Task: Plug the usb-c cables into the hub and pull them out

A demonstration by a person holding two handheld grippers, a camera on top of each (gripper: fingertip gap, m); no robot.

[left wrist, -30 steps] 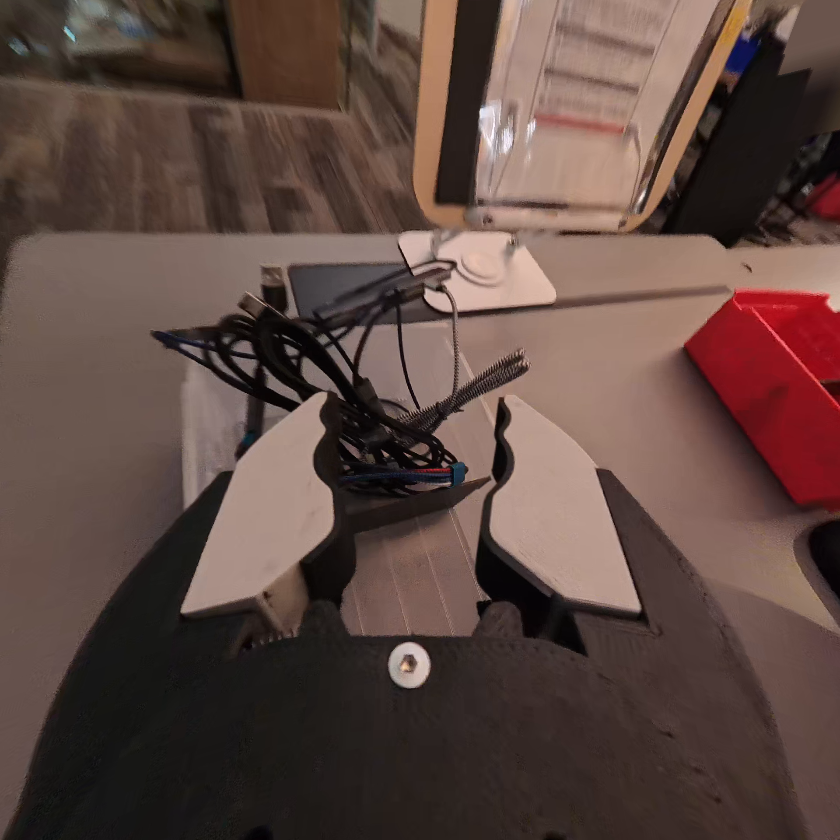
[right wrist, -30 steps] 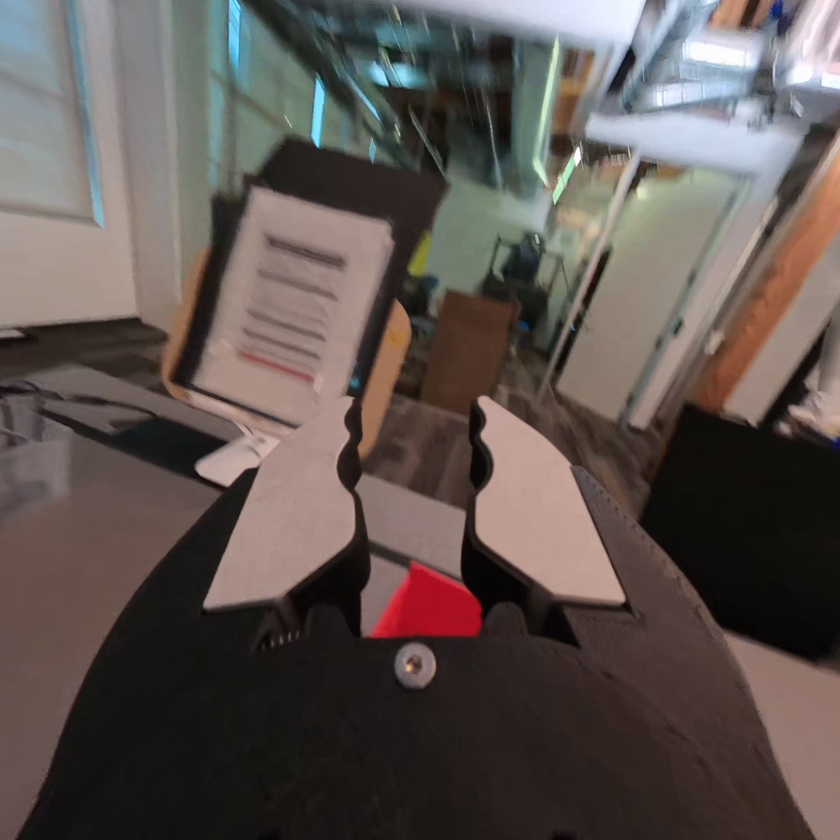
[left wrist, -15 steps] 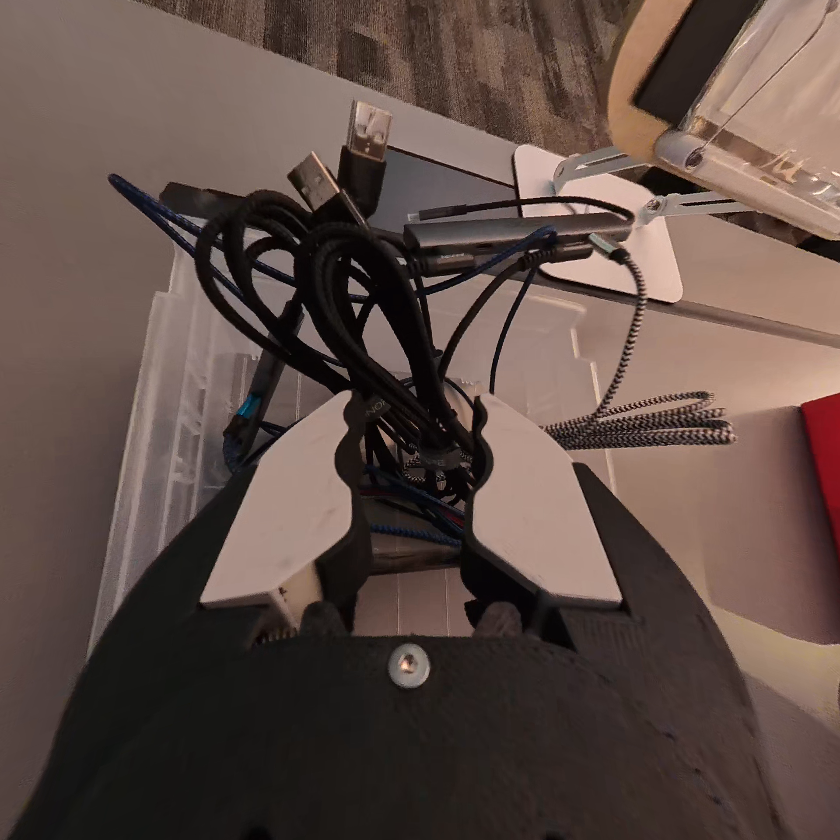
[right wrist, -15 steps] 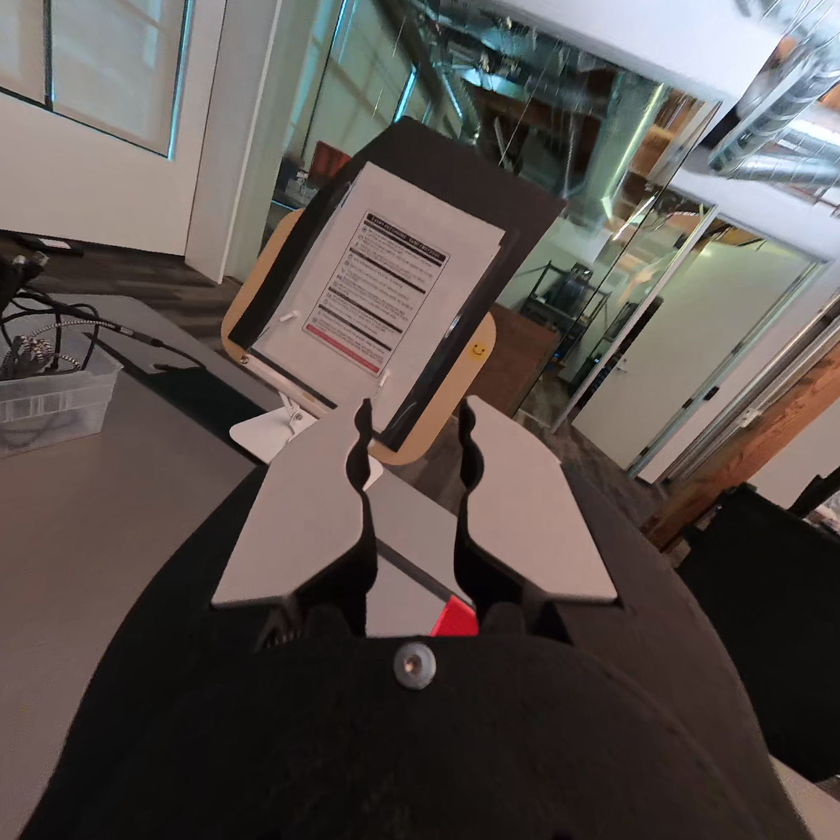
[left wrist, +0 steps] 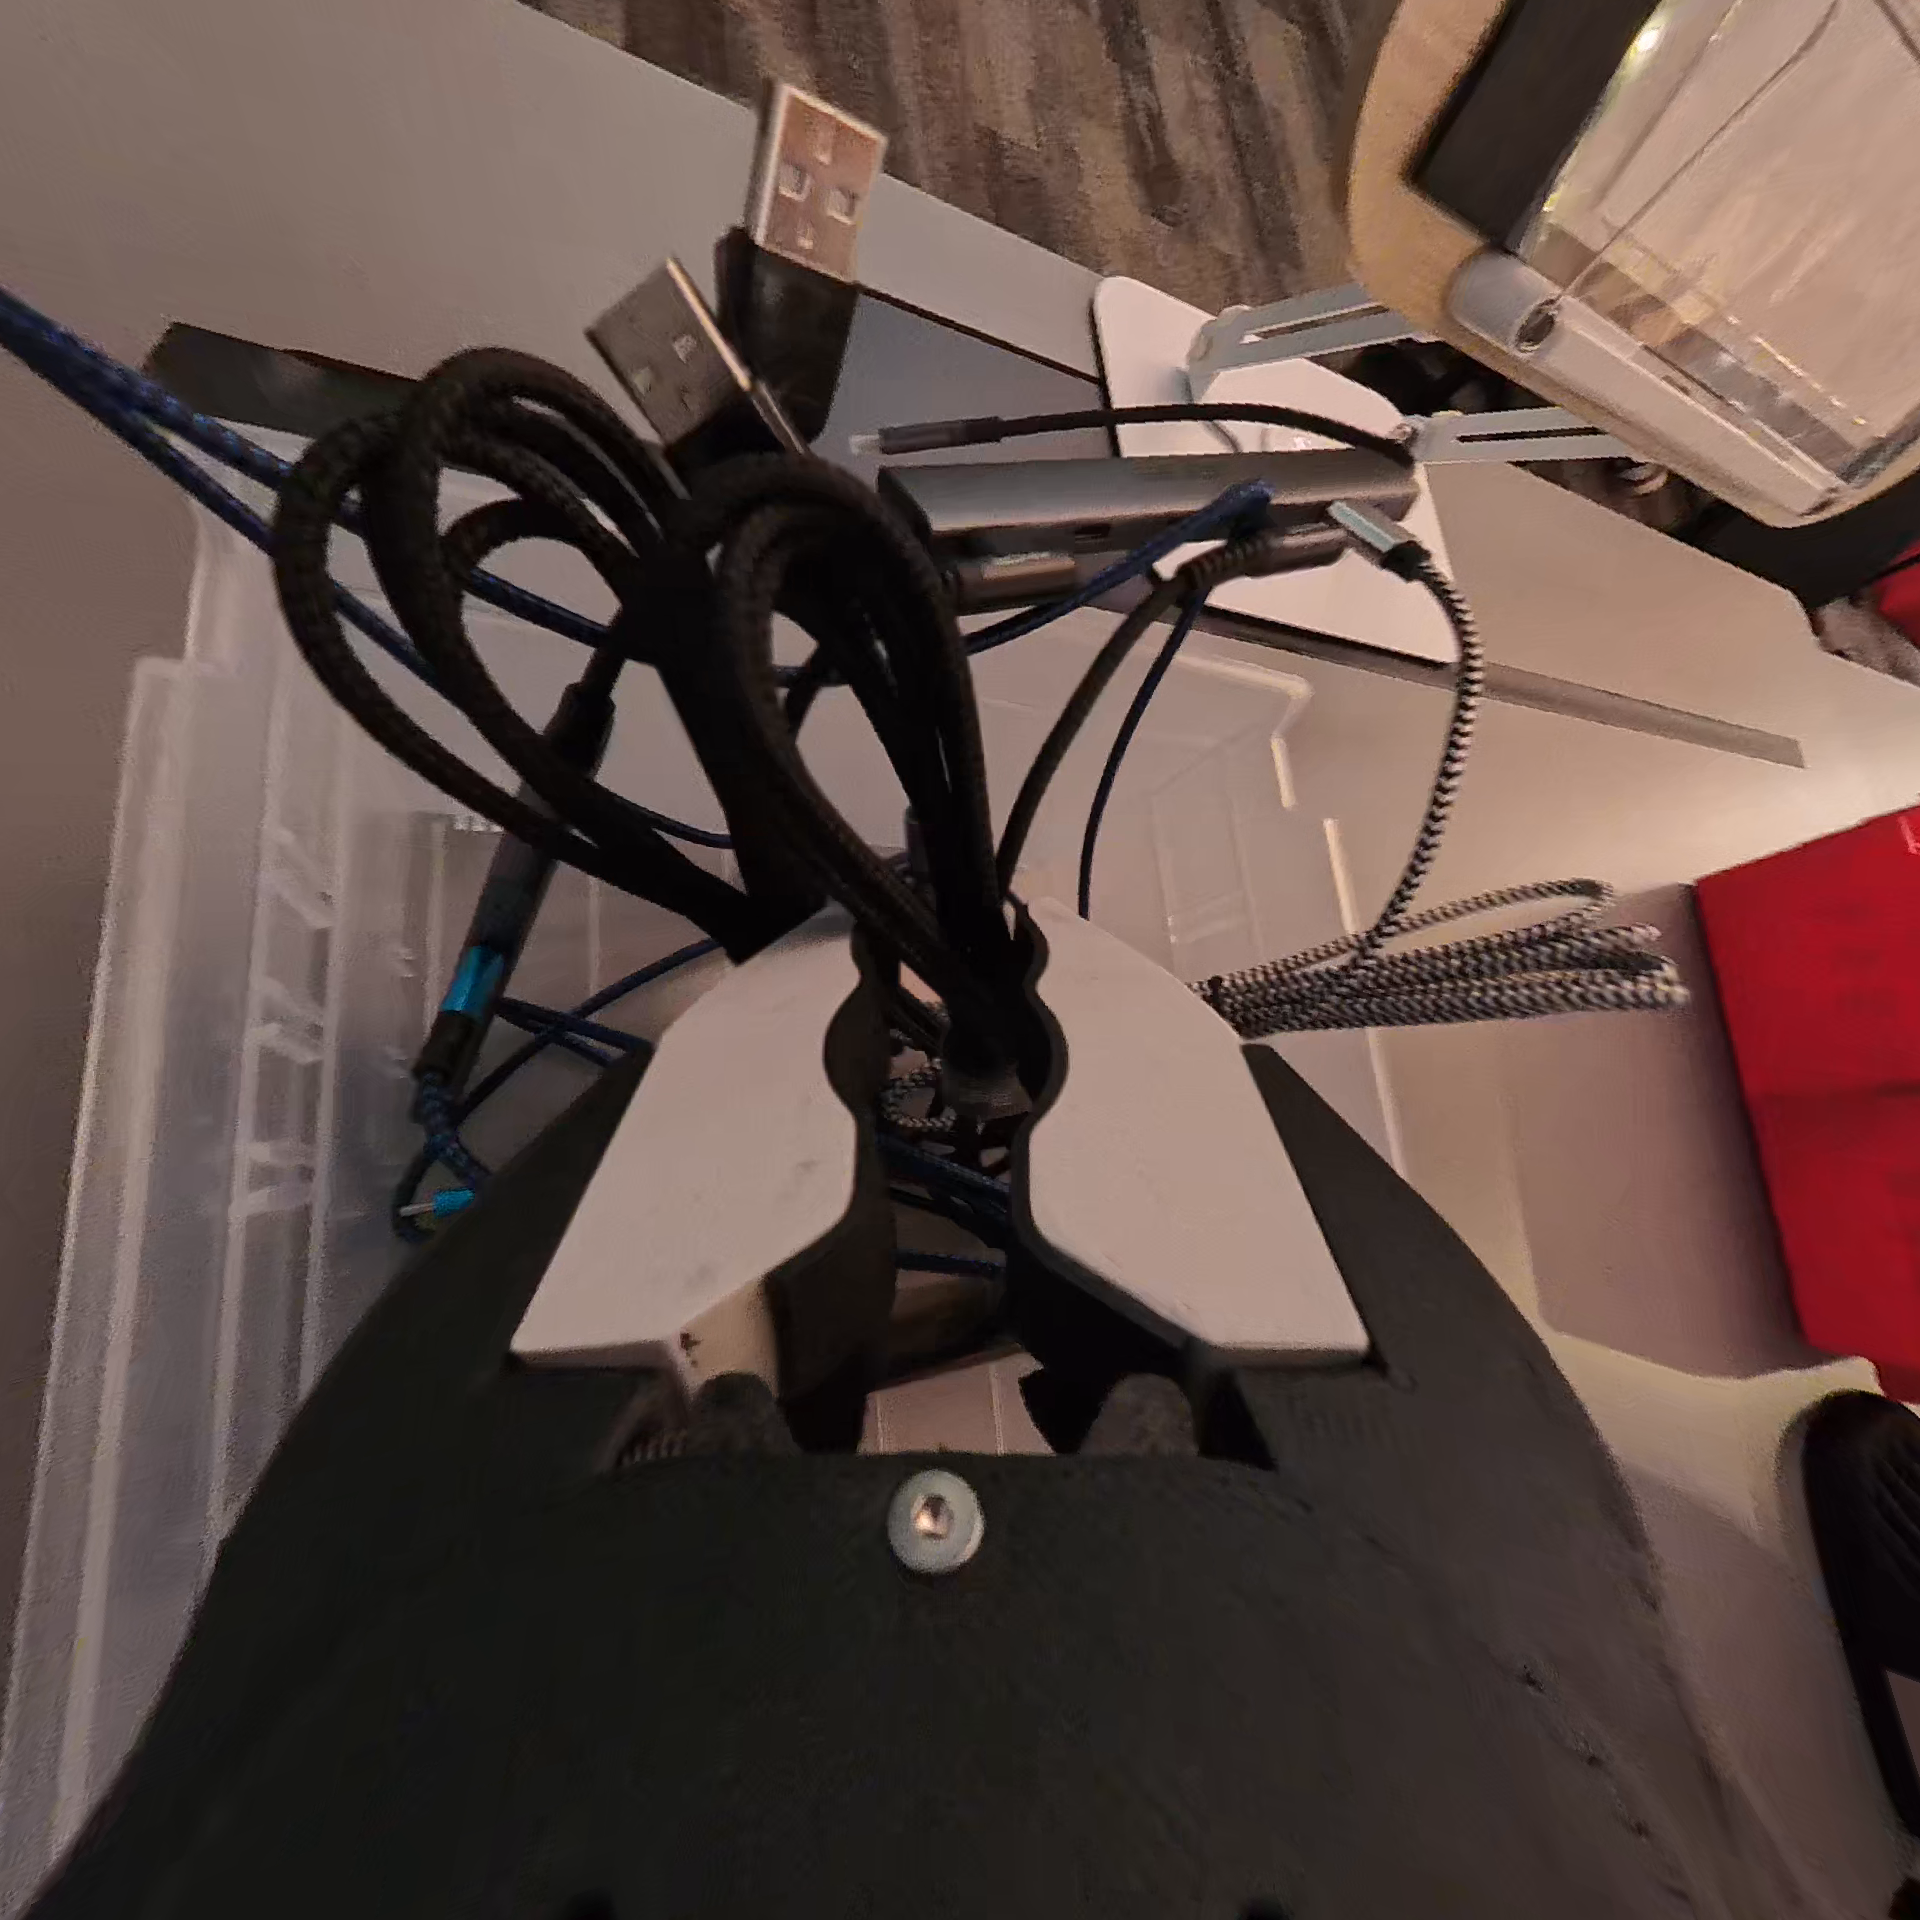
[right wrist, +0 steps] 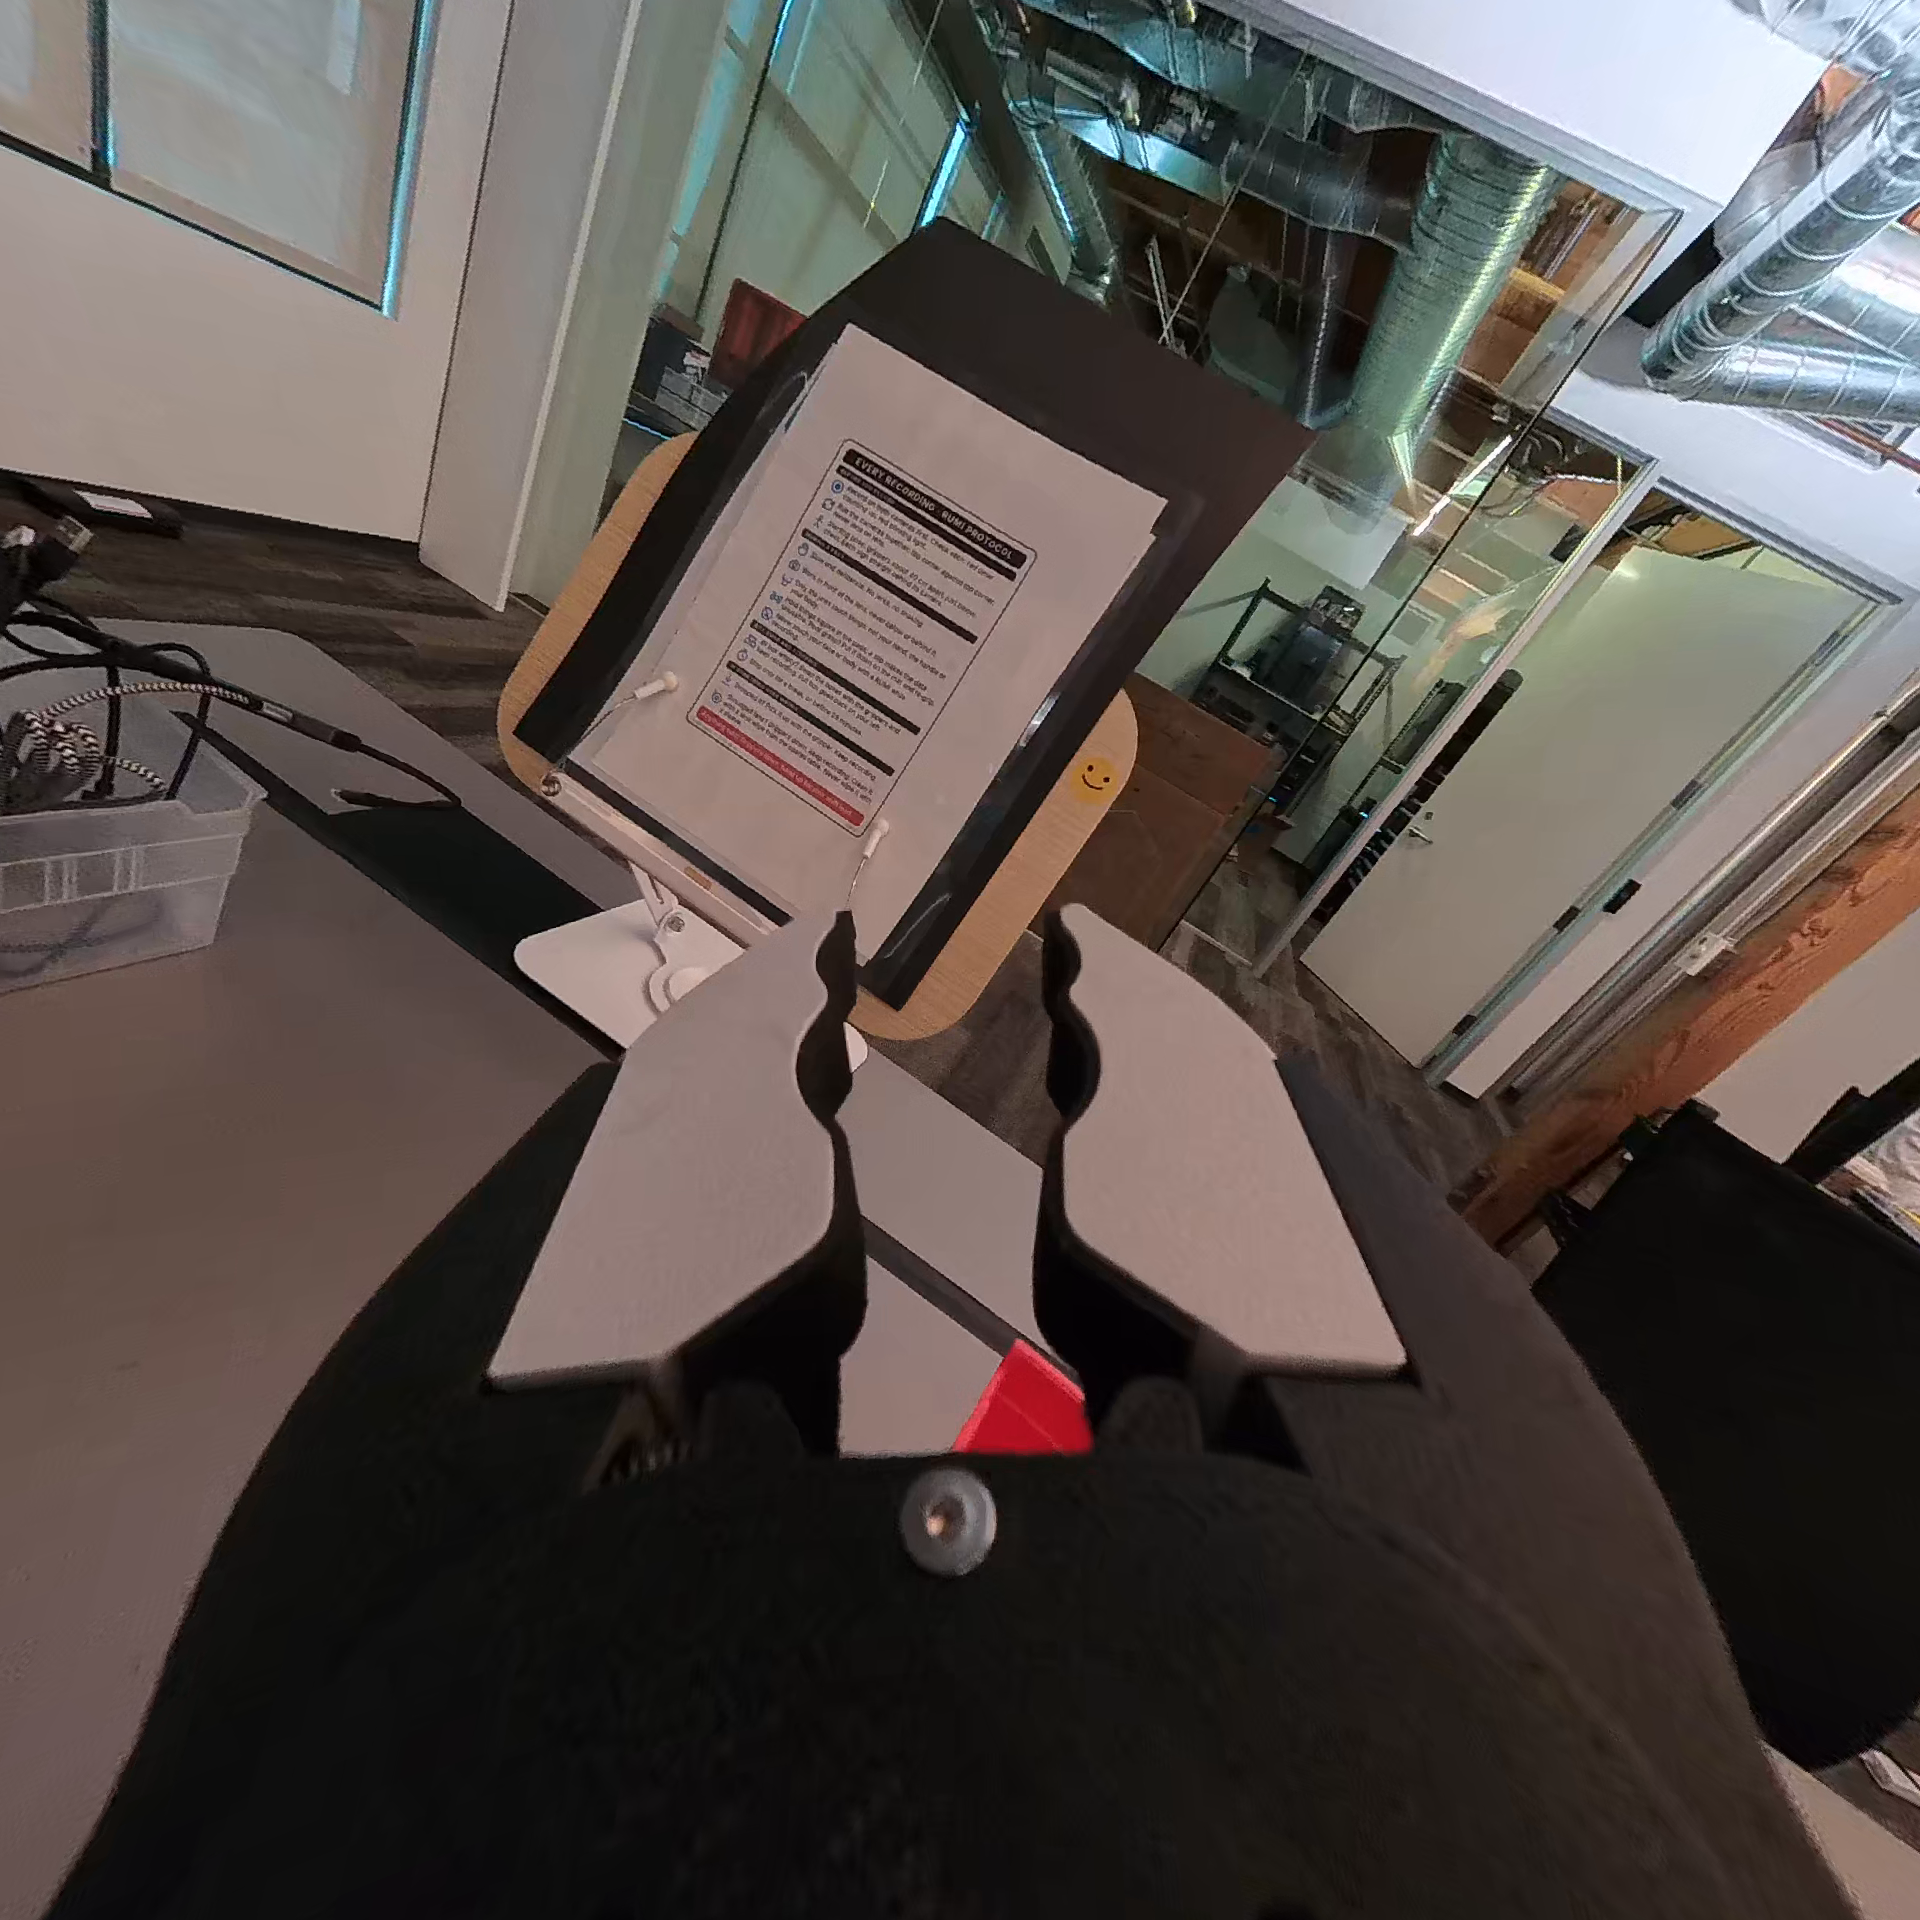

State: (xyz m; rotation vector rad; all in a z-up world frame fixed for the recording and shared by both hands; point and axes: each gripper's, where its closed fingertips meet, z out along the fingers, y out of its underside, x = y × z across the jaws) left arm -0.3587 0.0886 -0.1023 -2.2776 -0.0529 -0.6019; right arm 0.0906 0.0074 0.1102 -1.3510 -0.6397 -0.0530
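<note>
My left gripper [left wrist: 940,935] is shut on a bundle of black braided cables [left wrist: 831,675] that rises out of a clear plastic bin [left wrist: 208,935]. Two USB-A plugs [left wrist: 810,177] stick up from the bundle. The grey hub [left wrist: 1143,499] lies across the bin's far side, with a blue cable [left wrist: 1226,509], a black one and a black-and-white braided cable [left wrist: 1455,966] running to it. My right gripper [right wrist: 945,935] is open and empty, held above the table [right wrist: 208,1143] away from the bin, which shows in the right wrist view [right wrist: 114,862] at the far left.
A document stand on a white base [right wrist: 883,644] stands at the table's far edge, just behind the hub [left wrist: 1662,208]. A red bin [left wrist: 1829,1091] sits to the right of the clear bin and shows below my right gripper [right wrist: 1023,1403]. My left tips are roughly 7 cm from the grey hub [left wrist: 1143,499].
My left gripper moved down and in over the bin, and its fingers closed on the black cable bundle. My right gripper steadied, facing the document stand, still open.
</note>
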